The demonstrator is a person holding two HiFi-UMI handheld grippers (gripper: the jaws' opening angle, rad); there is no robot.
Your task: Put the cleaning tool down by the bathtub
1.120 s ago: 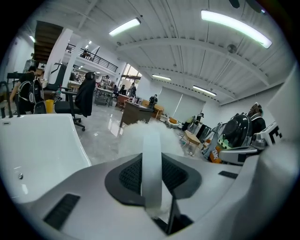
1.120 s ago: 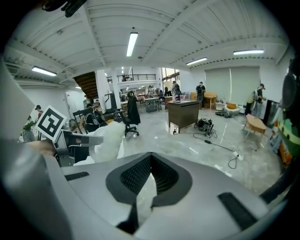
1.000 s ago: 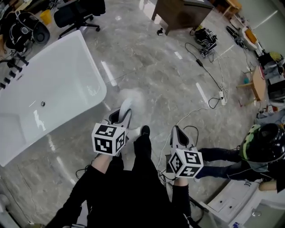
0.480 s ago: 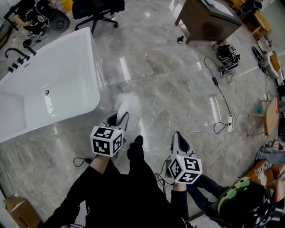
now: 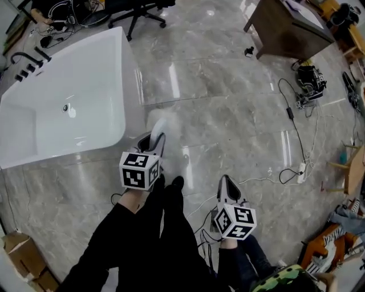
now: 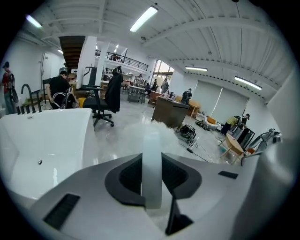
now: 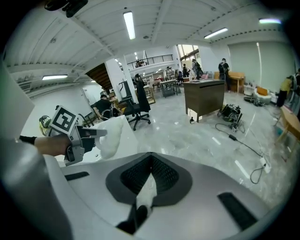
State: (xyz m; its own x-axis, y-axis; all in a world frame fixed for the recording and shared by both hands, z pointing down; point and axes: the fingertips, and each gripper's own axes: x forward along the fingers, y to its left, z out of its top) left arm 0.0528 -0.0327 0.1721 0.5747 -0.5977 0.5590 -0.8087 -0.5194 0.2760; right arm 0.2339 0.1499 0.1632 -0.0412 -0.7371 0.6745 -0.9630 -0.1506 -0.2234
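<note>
While the left gripper (image 5: 157, 138) is clamping the cleaning tool (image 5: 162, 125) by its white handle | fluffy head is hanging above the floor (image 5: 228, 114), just beside the bathtub (image 5: 130, 91) corner | right gripper (image 5: 227, 181) is holding its jaws together, empty.

A: Where does the bathtub (image 5: 74, 108) sit?
B: Upper left on the floor (image 5: 228, 114), with an office chair (image 5: 137, 14) behind it and a cardboard box (image 5: 23, 254) well in front
A: And the bench (image 5: 288, 28)?
B: Far right, well apart from the tub, with cables (image 5: 293, 122) on the floor before it. The cleaning tool (image 5: 161, 128), in the jaws of the left gripper (image 5: 155, 141), is just beside the tub's near right corner
</note>
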